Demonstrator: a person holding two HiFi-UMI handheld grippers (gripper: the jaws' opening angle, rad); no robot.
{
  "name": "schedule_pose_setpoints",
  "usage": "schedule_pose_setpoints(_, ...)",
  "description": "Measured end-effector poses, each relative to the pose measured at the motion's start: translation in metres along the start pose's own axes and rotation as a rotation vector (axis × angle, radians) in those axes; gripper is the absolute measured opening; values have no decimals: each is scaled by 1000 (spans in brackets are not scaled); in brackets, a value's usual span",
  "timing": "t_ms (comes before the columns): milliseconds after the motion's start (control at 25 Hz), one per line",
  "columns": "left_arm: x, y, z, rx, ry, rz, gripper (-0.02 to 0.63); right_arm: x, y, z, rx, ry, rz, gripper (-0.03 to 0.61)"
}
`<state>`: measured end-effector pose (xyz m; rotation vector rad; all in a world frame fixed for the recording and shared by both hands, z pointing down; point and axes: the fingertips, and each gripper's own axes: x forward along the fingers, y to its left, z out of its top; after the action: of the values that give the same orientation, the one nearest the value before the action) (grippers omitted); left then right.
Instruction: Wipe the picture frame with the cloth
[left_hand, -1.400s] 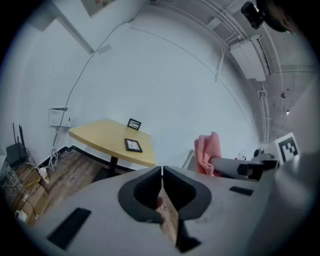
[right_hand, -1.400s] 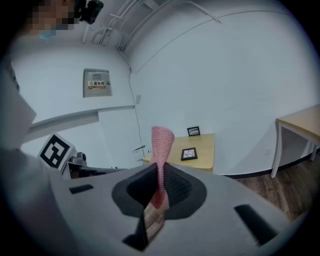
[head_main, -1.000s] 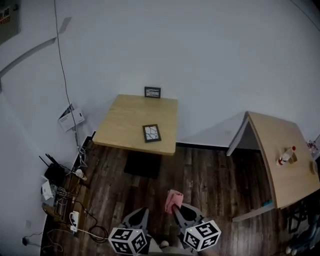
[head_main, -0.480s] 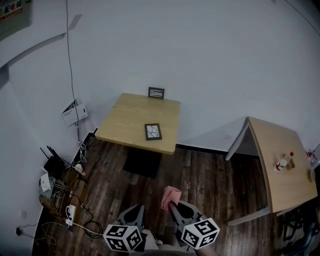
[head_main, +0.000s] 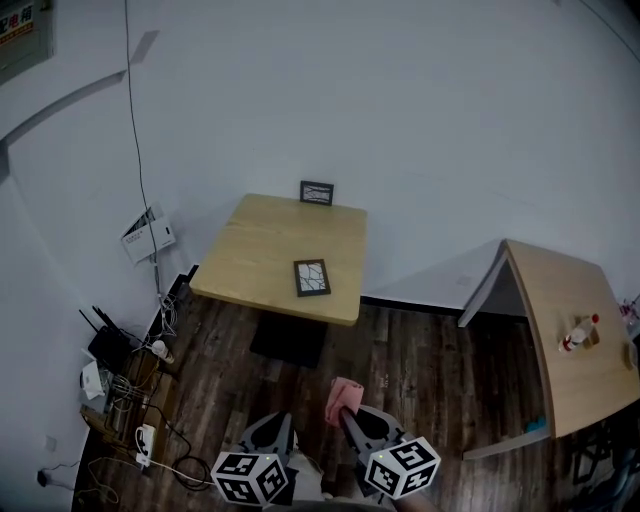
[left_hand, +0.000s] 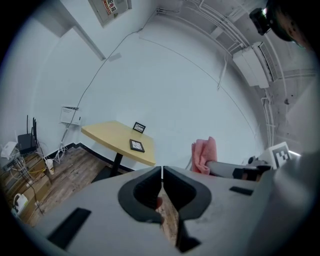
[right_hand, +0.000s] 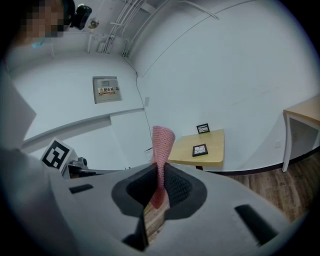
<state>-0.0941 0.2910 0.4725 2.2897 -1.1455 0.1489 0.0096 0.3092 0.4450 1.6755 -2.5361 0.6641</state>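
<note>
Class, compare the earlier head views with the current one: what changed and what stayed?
Hardly anything: the view drifted, so the table sits slightly lower in the picture. Nothing was taken hold of or let go. The right gripper stays shut on the pink cloth, the left gripper shut and empty; the flat picture frame is untouched.

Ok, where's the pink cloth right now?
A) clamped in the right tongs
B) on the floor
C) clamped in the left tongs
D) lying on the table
A: the pink cloth sticks up from between the right tongs, which are closed on it.
</note>
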Motion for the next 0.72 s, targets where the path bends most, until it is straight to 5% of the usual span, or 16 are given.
schedule_pose_setpoints(720,132,79,97,-15,47,-41,11,154,-54,79,-11,2,-23,18)
